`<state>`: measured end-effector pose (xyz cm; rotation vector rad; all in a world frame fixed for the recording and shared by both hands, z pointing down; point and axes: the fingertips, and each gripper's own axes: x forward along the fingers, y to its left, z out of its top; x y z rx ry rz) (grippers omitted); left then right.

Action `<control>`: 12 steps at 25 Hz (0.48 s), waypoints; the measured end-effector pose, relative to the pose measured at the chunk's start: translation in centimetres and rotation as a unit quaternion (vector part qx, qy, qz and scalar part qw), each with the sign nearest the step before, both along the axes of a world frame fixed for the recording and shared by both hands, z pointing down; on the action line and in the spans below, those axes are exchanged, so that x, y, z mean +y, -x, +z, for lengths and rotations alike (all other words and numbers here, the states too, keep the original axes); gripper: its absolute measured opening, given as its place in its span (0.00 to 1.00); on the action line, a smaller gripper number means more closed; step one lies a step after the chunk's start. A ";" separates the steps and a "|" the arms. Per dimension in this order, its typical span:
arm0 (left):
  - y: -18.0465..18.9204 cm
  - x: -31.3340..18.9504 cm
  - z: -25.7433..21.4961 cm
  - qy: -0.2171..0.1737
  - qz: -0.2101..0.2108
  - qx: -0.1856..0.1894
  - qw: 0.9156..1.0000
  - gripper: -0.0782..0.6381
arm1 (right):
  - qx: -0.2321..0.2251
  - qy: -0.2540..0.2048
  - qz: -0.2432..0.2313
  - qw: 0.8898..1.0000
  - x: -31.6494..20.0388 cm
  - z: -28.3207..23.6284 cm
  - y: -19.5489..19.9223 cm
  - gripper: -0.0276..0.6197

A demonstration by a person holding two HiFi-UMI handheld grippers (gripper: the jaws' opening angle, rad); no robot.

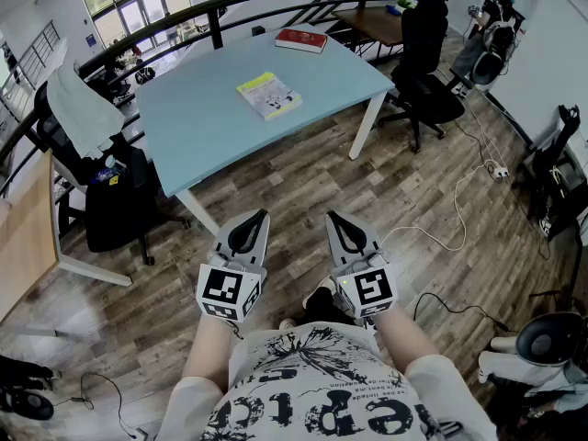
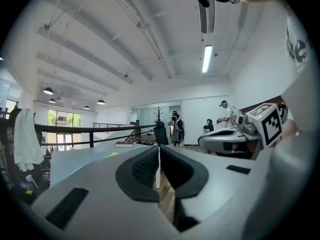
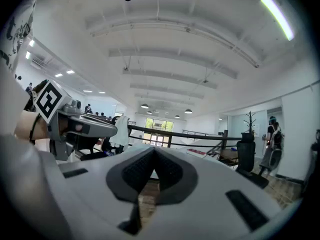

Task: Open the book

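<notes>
The light blue surface (image 1: 211, 127) stands on a wooden floor (image 1: 303, 177), and the yellow book (image 1: 268, 95) lies closed and flat near its middle, a little toward the far side, with bare tabletop all round it. A red book (image 1: 301, 39), also closed, lies at the far edge of the surface, well apart from the yellow one. The person stands back from the near corner of the surface, holding both tools out level and side by side over the floor, well short of it. The left tool (image 1: 260, 219) has its jaws pressed together with only a thin seam between them, gripping nothing. The right tool (image 1: 333, 219) is just beside it, its jaws likewise meeting at the tips and holding nothing. Both point toward the surface. A black office chair (image 1: 424, 58) sits at the right end of the surface, a white cloth (image 1: 81, 108) hangs over another chair at its left end, and a dark curved railing (image 1: 230, 3) runs behind its far side.
</notes>
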<state>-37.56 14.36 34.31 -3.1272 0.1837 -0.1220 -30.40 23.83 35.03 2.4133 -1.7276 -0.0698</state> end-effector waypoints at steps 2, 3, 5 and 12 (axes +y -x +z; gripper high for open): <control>-0.1 0.1 0.0 -0.005 0.006 0.000 1.000 0.14 | 0.001 0.003 0.000 1.000 -0.3 0.2 0.1 0.06; -0.2 0.1 0.0 -0.007 0.010 0.000 1.000 0.14 | 0.002 0.005 0.000 1.000 -0.3 0.3 0.1 0.06; -0.2 0.3 0.2 -0.007 0.014 -0.001 1.000 0.14 | 0.000 0.008 0.001 1.000 -0.3 0.6 0.2 0.06; 0.3 -0.5 0.5 0.002 0.007 0.002 1.000 0.14 | -0.014 0.007 0.009 1.000 -0.9 1.1 0.1 0.06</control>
